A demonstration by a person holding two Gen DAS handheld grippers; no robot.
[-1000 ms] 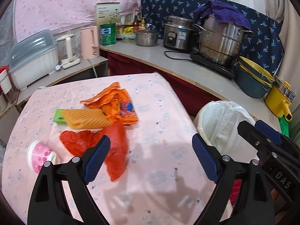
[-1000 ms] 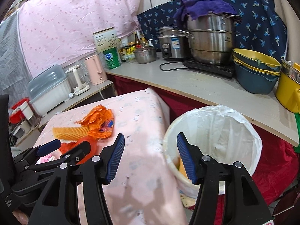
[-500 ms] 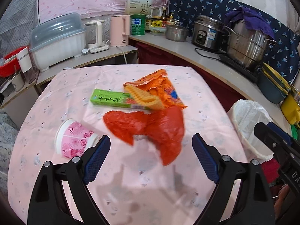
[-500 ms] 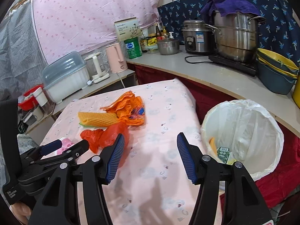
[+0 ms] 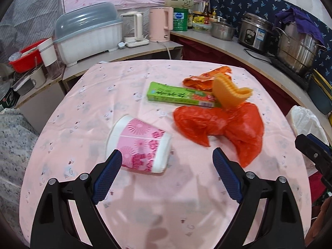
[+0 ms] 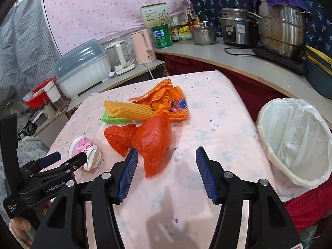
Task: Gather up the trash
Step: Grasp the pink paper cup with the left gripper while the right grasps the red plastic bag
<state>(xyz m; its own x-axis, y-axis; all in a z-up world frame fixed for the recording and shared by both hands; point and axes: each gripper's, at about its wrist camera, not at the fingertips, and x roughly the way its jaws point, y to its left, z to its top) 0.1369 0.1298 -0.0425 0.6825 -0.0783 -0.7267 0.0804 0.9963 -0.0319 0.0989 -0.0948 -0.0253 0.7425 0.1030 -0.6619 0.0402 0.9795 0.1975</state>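
Trash lies on the pink tablecloth (image 5: pixel 83 114): a pink-flowered paper cup (image 5: pixel 139 145) on its side, a crumpled red plastic bag (image 5: pixel 220 126), a green carton (image 5: pixel 180 95), a yellow foam net (image 5: pixel 230 91) and an orange wrapper (image 5: pixel 205 78). My left gripper (image 5: pixel 167 166) hovers open just short of the cup, nothing between its fingers. My right gripper (image 6: pixel 166 161) is open too, above the cloth with the red bag (image 6: pixel 149 141) just ahead of its left finger. The left gripper (image 6: pixel 66 158) shows beside the cup (image 6: pixel 85 151) in the right wrist view. A white-lined bin (image 6: pixel 294 139) stands off the table's right edge.
Behind the table runs a counter with a dish box (image 5: pixel 89 39), kettles (image 5: pixel 159 25), a rice cooker (image 6: pixel 236 29) and a large steel pot (image 6: pixel 280 35). Stacked bowls (image 6: pixel 317 70) sit at the far right. Red cloth hangs below the counter.
Both grippers have swung left from the bin toward the trash and dropped lower. The cup and red bag now lie close ahead of the fingers. Both stayed open.
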